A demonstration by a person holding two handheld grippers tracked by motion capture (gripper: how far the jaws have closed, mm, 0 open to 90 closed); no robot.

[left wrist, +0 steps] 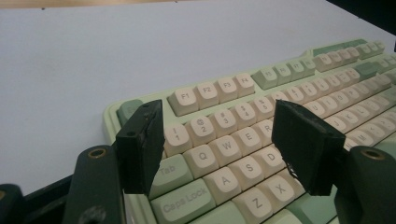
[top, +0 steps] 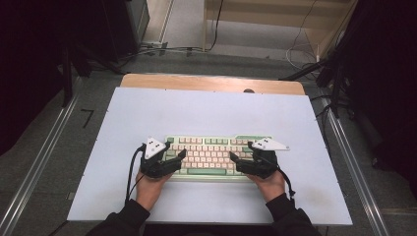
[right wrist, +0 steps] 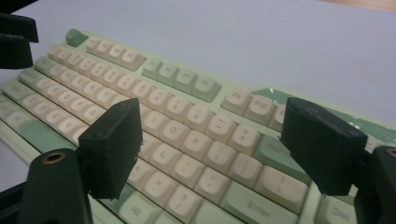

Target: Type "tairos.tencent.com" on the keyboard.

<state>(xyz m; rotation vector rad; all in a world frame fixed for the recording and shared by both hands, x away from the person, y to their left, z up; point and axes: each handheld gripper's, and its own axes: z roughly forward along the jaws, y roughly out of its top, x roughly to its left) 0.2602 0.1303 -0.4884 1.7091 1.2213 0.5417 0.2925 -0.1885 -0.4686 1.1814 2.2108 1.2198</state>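
A mint-green keyboard [top: 209, 153] with cream keys lies across the middle of the white table top. My left gripper [top: 178, 160] hovers low over its left end, jaws wide apart. In the left gripper view the left gripper [left wrist: 219, 135] is open above the Q, W, A and S keys of the keyboard [left wrist: 289, 74], with nothing pressed between the pads. My right gripper [top: 235, 161] hovers over the right end. It [right wrist: 212, 140] is open too, above the keys left of Enter on the keyboard [right wrist: 177, 79]. The left gripper's jaws [right wrist: 14, 42] show at the far edge.
The white table top [top: 211, 110] stretches well beyond the keyboard on every side. A wooden strip [top: 211, 82] runs along its far edge. Metal rails [top: 39, 162] flank the table on the floor. Cables [top: 162, 49] lie on the floor behind.
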